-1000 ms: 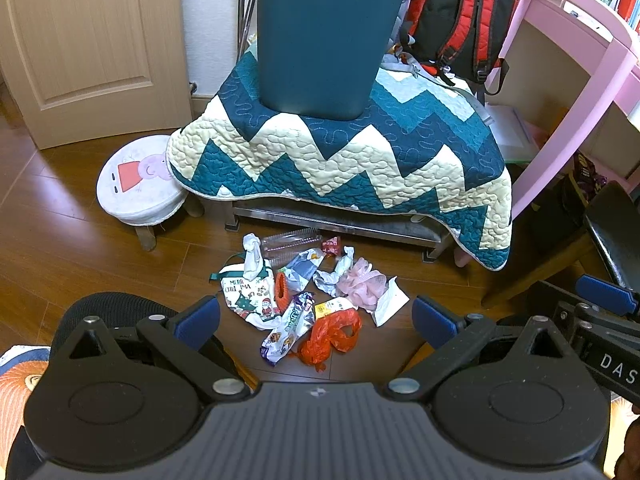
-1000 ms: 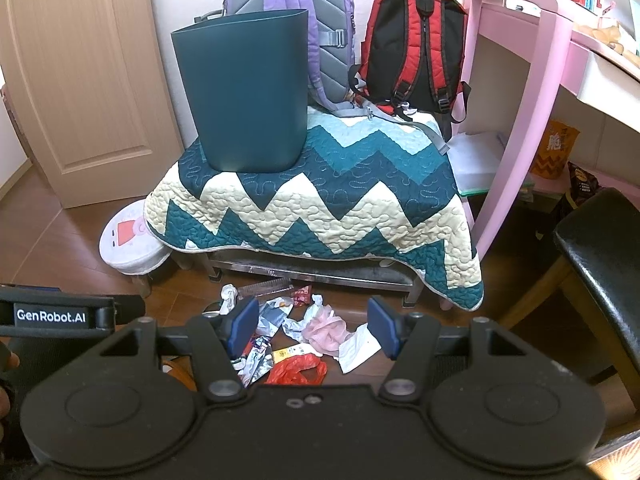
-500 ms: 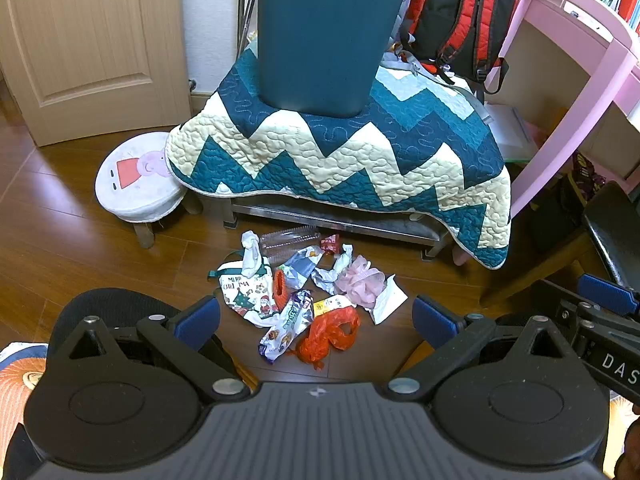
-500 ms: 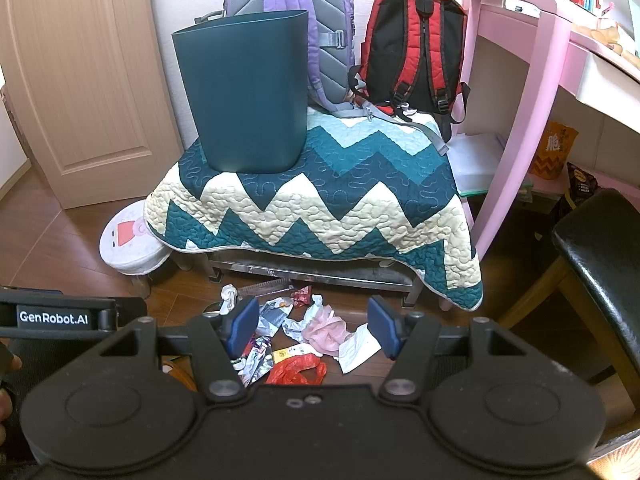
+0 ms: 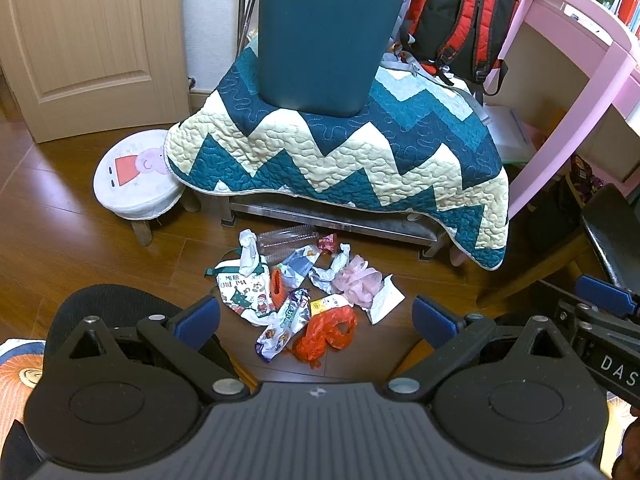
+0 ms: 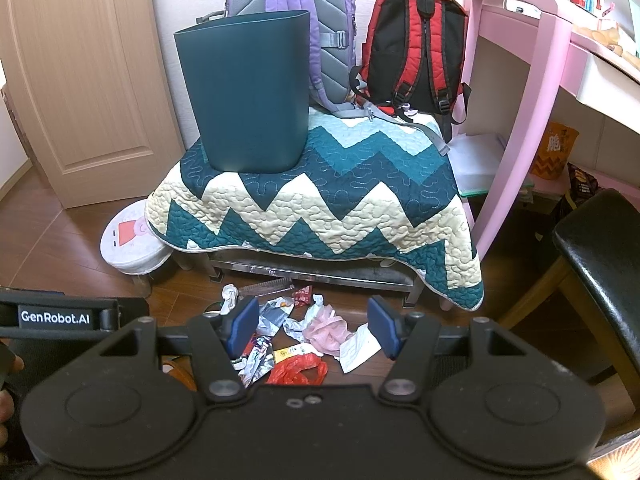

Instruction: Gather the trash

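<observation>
We hover both the left gripper (image 5: 316,314) and right gripper (image 6: 312,326), jaws spread wide and empty, above the trash pile (image 5: 308,284) on the floor, apparently lining up; next, descend onto one piece, then carry it to the teal bin (image 6: 246,96).

Left wrist view: high vantage, tilted down toward floor; own left gripper (image 5: 316,316) fills lower frame; trash pile (image 5: 308,284) central, fairly near; teal bin (image 5: 328,32) cropped at top edge; right gripper (image 5: 604,300) intrudes at right edge. Right wrist view: lower, more level, set further back; right gripper (image 6: 312,326) in foreground; trash pile (image 6: 304,332) partly masked by fingers (image 6: 244,322); teal bin (image 6: 248,96) whole. Shared: zigzag quilt (image 5: 360,152) (image 6: 320,200), red backpack (image 5: 460,20) (image 6: 416,52), cartoon stool (image 5: 136,172) (image 6: 132,244), pink desk (image 5: 580,60) (image 6: 528,92).
</observation>
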A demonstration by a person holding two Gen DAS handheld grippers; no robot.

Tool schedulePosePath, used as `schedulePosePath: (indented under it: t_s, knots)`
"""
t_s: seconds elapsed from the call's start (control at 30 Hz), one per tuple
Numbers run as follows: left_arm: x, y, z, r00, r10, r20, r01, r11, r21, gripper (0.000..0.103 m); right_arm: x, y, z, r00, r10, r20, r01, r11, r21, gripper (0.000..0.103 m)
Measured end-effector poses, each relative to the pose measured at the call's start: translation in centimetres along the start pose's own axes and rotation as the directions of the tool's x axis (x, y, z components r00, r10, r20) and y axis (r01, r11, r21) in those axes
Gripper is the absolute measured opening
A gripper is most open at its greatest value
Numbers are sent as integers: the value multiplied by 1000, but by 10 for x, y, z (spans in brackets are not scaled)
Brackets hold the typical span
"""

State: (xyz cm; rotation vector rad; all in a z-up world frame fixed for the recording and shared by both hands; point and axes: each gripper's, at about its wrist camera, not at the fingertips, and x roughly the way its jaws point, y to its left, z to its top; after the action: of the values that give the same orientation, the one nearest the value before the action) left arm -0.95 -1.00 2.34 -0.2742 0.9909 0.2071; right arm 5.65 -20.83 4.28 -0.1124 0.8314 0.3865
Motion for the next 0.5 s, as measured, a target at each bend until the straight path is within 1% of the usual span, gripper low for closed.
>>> schedulePosePath:
  t_s: [0.37, 0.5]
  knots:
    - [0, 1, 0, 1000, -1, 0, 1, 1000, -2, 103, 0, 0, 2, 1000, -3, -4, 3, 1000, -3, 60]
    - [4, -5, -4, 1000, -7, -10, 6, 1000, -20, 103, 4, 2, -1, 1000, -8, -13, 8, 1000, -8, 60]
